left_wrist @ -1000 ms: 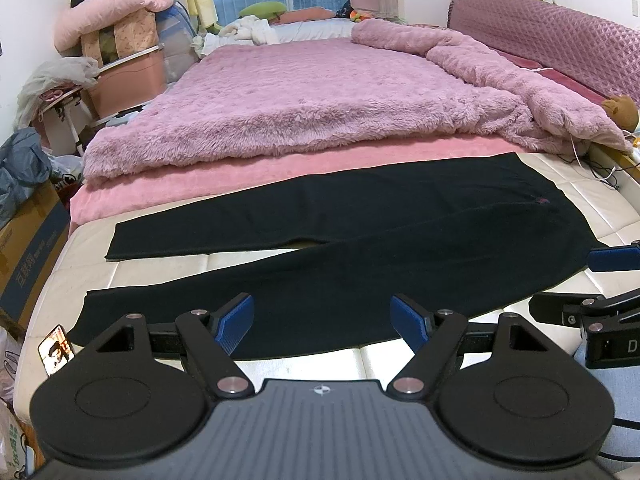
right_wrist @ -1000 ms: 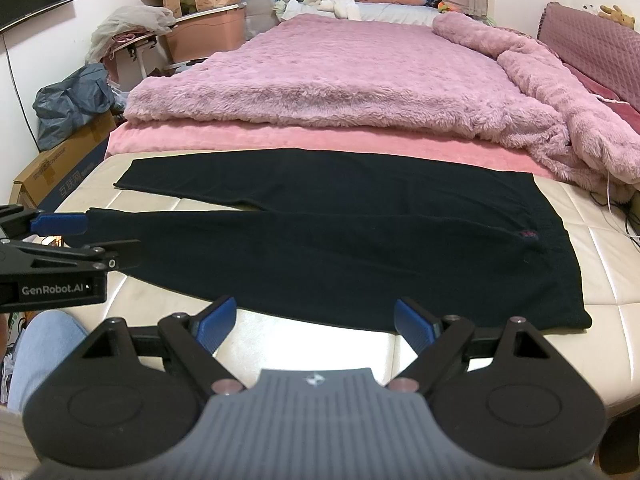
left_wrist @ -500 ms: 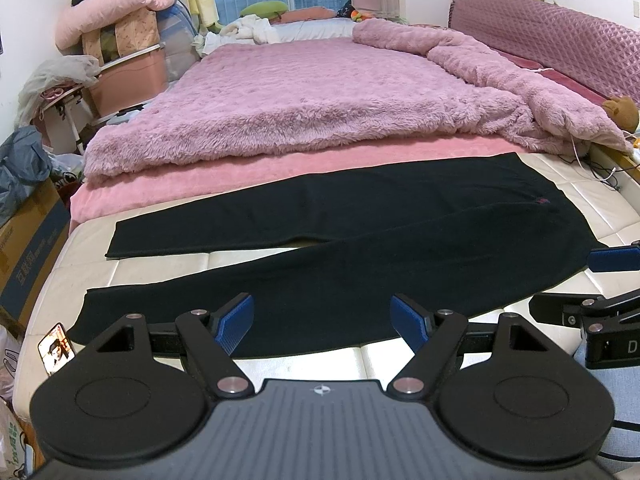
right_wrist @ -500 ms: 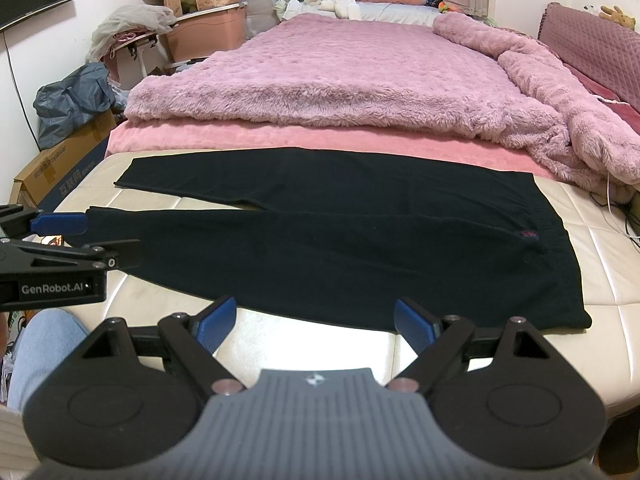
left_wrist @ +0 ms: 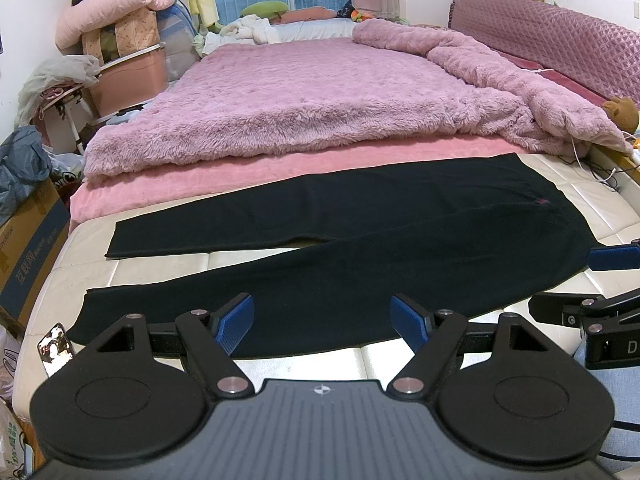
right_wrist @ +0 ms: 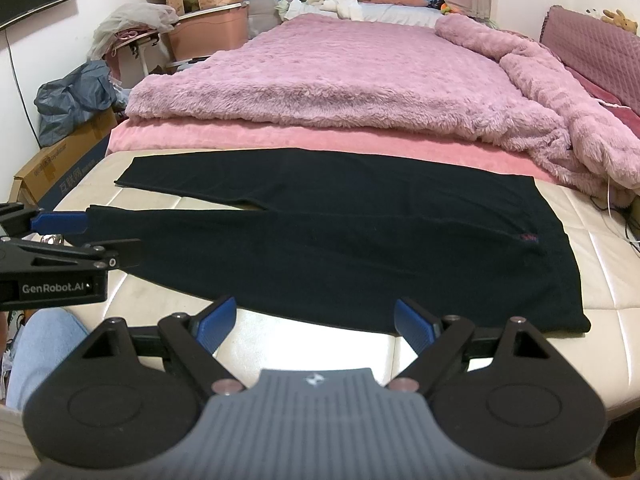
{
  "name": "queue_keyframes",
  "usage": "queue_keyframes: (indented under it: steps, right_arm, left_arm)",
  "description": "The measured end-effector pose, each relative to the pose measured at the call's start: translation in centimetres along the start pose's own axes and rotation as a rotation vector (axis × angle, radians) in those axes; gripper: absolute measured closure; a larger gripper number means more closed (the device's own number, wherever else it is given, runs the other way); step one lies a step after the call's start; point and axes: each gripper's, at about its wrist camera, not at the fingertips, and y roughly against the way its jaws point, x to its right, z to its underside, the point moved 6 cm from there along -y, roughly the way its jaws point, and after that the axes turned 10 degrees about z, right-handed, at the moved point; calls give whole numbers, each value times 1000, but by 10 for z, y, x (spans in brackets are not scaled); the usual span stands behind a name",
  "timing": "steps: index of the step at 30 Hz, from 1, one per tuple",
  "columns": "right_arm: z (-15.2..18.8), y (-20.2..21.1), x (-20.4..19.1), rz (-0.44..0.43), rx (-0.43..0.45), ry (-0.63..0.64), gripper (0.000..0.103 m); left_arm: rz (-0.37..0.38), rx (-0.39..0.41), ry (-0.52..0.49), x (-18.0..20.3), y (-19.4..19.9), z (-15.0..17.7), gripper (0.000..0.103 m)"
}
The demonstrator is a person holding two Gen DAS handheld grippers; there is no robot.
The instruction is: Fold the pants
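Black pants [left_wrist: 360, 248] lie flat across the cream end of the bed, legs spread apart toward the left and waist at the right, with a small red mark near the waistband. In the right wrist view the same pants [right_wrist: 340, 240] fill the middle. My left gripper [left_wrist: 322, 318] hovers open just in front of the near leg's edge, nothing between its blue pads. My right gripper [right_wrist: 316, 320] is open too, held before the near hem close to the waist. Each gripper shows at the side of the other's view.
A fluffy pink blanket [left_wrist: 320, 100] covers the bed behind the pants. Cardboard box [left_wrist: 28, 248] and storage bins [left_wrist: 132, 76] crowd the left side. A phone [left_wrist: 56, 348] lies at the bed's left corner. Cables [left_wrist: 600, 172] trail at the right. A person's denim knee [right_wrist: 40, 344] is low left.
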Motion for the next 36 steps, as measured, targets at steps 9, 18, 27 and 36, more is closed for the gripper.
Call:
queue_keyframes:
  steps: [9,18,27,36]
  right_arm:
    - [0,0,0,1,1,0,20]
    - [1,1,-1,2,0,1,20]
    - [0,7,-6,2,-6,3,20]
    - [1,-3,-1,4,-15,0,20]
  left_arm:
    - [0,0,1,0,-1,0,12]
    - [0,0,2,0,-1,0,12]
    - [1,0,3,0,2,1,12]
    - [3,-12,13,0,2,8,12]
